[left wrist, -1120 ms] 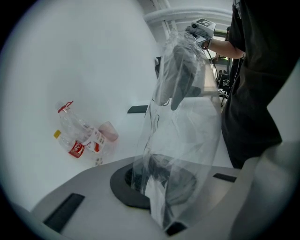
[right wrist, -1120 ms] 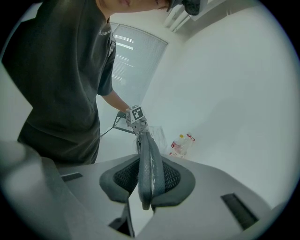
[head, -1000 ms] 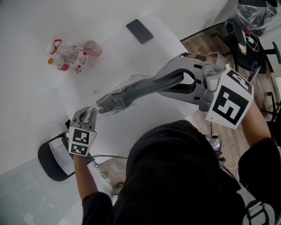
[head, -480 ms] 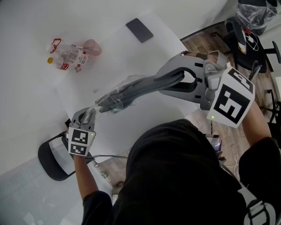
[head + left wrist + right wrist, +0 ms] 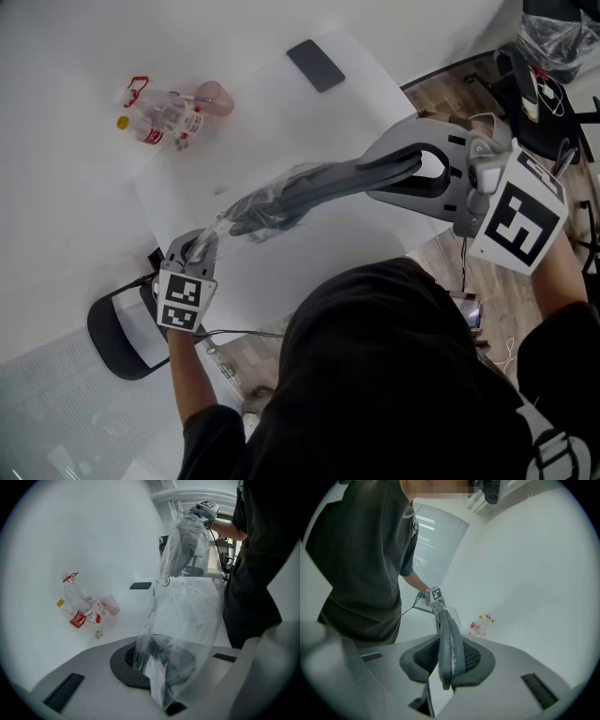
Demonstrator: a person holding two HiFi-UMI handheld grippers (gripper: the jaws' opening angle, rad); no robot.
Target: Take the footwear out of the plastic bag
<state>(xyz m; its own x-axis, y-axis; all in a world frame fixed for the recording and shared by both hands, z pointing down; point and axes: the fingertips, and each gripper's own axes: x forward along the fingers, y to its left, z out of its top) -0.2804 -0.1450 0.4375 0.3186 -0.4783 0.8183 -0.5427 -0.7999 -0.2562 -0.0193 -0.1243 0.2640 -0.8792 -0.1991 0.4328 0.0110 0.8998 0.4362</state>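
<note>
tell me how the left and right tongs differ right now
The left tongs pinch the thin clear bag; the right tongs clamp the dark footwear. The left tongs are fully together; the right tongs stand partly apart round the thicker footwear. Both are shut on something, facing each other.

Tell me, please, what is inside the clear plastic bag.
Dark grey footwear sits partly inside the plastic bag; its other end sticks out, clamped in the right gripper. Wrinkled film hides the details of the end inside.
</note>
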